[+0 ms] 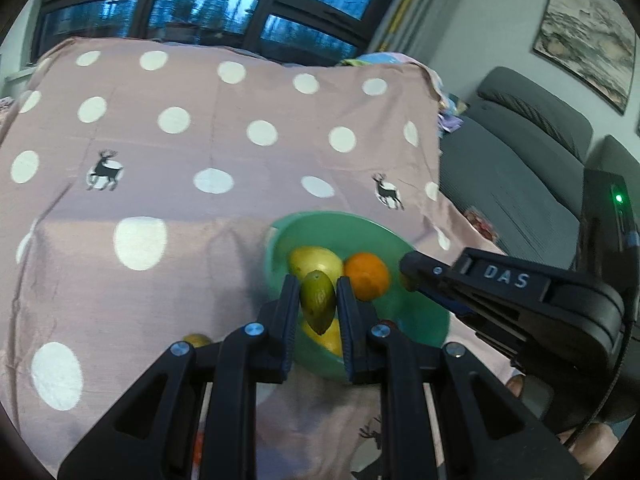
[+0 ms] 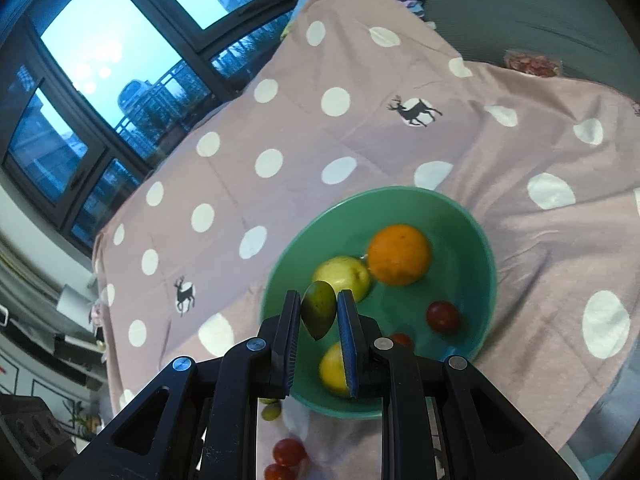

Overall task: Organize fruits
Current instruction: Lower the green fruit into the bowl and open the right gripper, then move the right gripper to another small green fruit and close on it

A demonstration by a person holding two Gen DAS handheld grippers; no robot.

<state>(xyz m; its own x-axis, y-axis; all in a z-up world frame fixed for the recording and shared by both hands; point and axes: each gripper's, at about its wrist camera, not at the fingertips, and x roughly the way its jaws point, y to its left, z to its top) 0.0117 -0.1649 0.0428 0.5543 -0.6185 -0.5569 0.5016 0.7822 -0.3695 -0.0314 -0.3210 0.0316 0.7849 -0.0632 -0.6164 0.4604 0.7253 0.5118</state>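
Green fruit (image 1: pixel 317 301) clamped in left gripper (image 1: pixel 318 300), hanging above near rim of bowl (image 1: pixel 280 236). Second green fruit (image 2: pixel 318 310) clamped in right gripper (image 2: pixel 319 312), likewise poised over bowl (image 2: pixel 480 248) at its near side. Both fruits small, oval, pointed at lower end, dull olive-green, smooth-skinned; kind cannot be told.

Roughly midway by the look of it. Already in bowl: orange (image 2: pixel 399 255), yellow-green pear-like fruit (image 2: pixel 344 276), yellow lemon-like fruit (image 2: pixel 334 368), dark red round fruit (image 2: pixel 443 316), and a second red one (image 2: pixel 401 339) half hidden behind a gripper finger. Both held fruits not yet dropped in. Left outside, on cloth near bowl's front edge: small green fruit (image 2: pixel 271 411) and two red ones (image 2: pixel 289 452), (image 2: pixel 278 472).

Bowl teal green, round, deep, on pink cloth (image 1: pixel 160 152) with white dots and deer prints, spread over worktop. Right gripper (image 1: pixel 412 276) also seen from the side in left view, its tip over bowl's right rim. Beyond: dark-framed windows (image 1: pixel 208 4), grey sofa (image 1: pixel 520 148), framed picture (image 1: pixel 588 36) on wall.
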